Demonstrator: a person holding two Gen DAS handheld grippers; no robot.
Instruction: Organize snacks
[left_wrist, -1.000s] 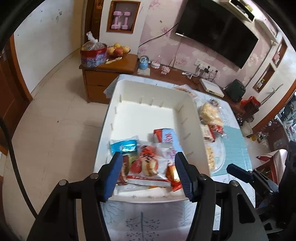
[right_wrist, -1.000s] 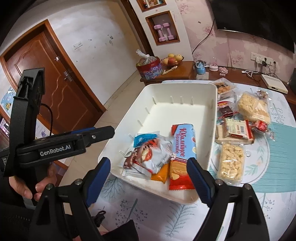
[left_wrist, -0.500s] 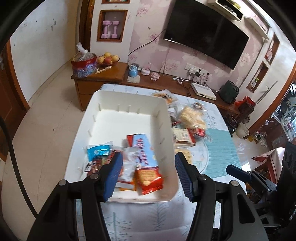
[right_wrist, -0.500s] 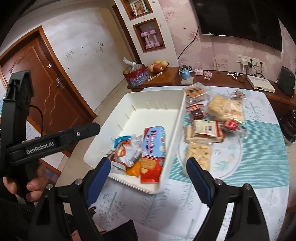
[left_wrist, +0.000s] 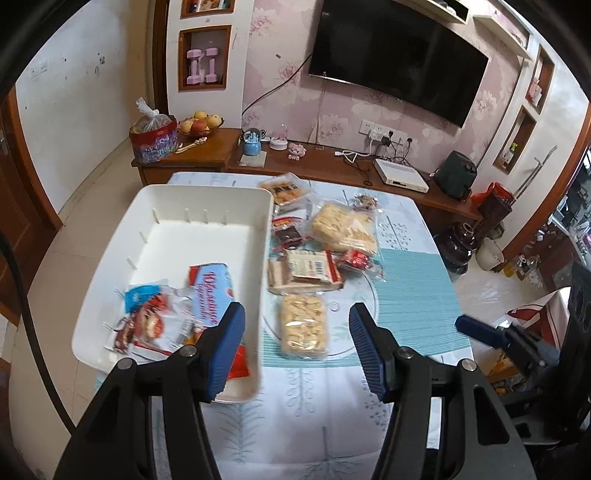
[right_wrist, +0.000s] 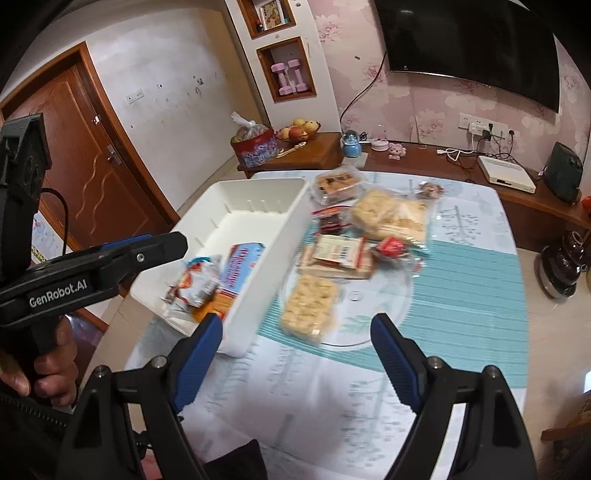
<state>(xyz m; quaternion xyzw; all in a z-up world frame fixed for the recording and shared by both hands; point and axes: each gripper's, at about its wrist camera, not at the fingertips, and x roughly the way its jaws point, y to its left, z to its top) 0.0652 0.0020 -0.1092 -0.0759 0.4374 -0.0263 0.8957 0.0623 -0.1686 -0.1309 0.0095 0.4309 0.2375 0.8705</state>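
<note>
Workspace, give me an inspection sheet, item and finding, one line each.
Surface: table with pale leaf-print cloth and teal mat.
Job's things: white bin holds a few snack packs at its near end; puffed-snack pack and other packets lie on the table beside it.
Clutter: nothing seen on the table beyond the snacks.
Grippers: left gripper and right gripper both open, empty.
Cables: black cord behind the left gripper.
Surroundings: wall TV, wooden sideboard with fruit.

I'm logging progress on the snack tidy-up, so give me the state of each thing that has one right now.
Left gripper: open, empty.
Right gripper: open, empty.
White bin: partly filled.
Blue biscuit pack: in bin.
Puffed snack pack: on table, outside bin.
TV: off.
</note>
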